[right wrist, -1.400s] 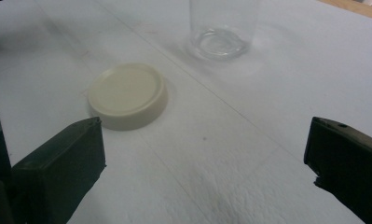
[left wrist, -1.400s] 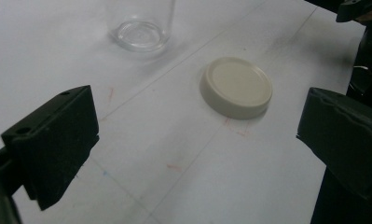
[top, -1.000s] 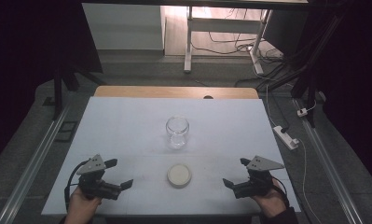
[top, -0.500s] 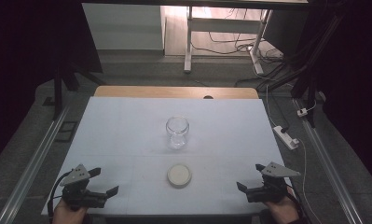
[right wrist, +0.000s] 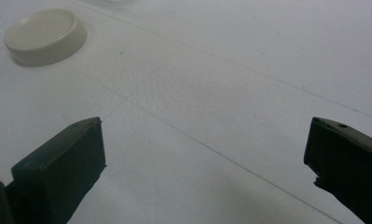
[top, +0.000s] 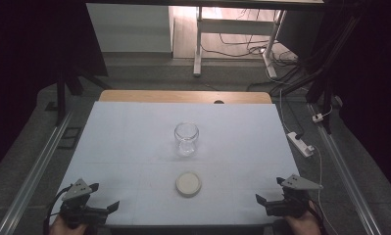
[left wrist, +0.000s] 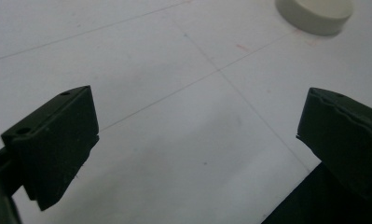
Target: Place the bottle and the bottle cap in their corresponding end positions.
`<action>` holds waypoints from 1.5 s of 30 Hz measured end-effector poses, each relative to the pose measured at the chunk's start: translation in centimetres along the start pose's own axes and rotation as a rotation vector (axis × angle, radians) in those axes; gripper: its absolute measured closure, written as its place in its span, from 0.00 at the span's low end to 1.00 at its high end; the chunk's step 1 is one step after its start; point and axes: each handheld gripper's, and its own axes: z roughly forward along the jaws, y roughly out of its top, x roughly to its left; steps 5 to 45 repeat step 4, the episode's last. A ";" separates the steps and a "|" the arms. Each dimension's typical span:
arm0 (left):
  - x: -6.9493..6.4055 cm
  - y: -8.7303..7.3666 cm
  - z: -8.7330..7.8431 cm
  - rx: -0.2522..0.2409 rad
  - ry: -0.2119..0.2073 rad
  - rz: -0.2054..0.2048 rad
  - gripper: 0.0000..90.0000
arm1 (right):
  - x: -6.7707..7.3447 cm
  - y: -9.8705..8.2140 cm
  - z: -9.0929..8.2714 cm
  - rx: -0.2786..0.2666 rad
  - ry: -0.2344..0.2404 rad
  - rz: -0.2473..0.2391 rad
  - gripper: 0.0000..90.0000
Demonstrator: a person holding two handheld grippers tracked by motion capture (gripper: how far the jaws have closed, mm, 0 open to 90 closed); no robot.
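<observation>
A clear glass jar point(top: 186, 138) stands upright without a lid at the middle of the white table point(top: 134, 142). A cream round lid point(top: 188, 183) lies flat in front of it, apart from it; the same lid point(left wrist: 314, 16) is at the top right of the left gripper view and the lid point(right wrist: 46, 36) at the top left of the right gripper view. My left gripper point(top: 113, 207) is open and empty at the near left edge. My right gripper point(top: 259, 200) is open and empty at the near right edge.
A wooden strip point(top: 183, 96) runs along the table's far edge. A white power strip point(top: 301, 143) with cable lies on the floor to the right. Metal rails point(top: 41, 161) flank both sides. A white desk frame point(top: 232, 29) stands behind.
Both grippers have drawn back toward the near edge of the table and slightly outward. Jar and lid have not moved.
</observation>
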 end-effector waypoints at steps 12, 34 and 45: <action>0.2 0.0 0.0 0.002 -0.006 -0.017 0.00 | 0.0 0.0 0.0 0.006 -0.004 0.000 0.00; 0.2 0.0 0.0 0.002 -0.006 -0.017 0.00 | 0.0 0.0 0.0 0.006 -0.004 0.000 0.00; 0.2 0.0 0.0 0.002 -0.006 -0.017 0.00 | 0.0 0.0 0.0 0.006 -0.004 0.000 0.00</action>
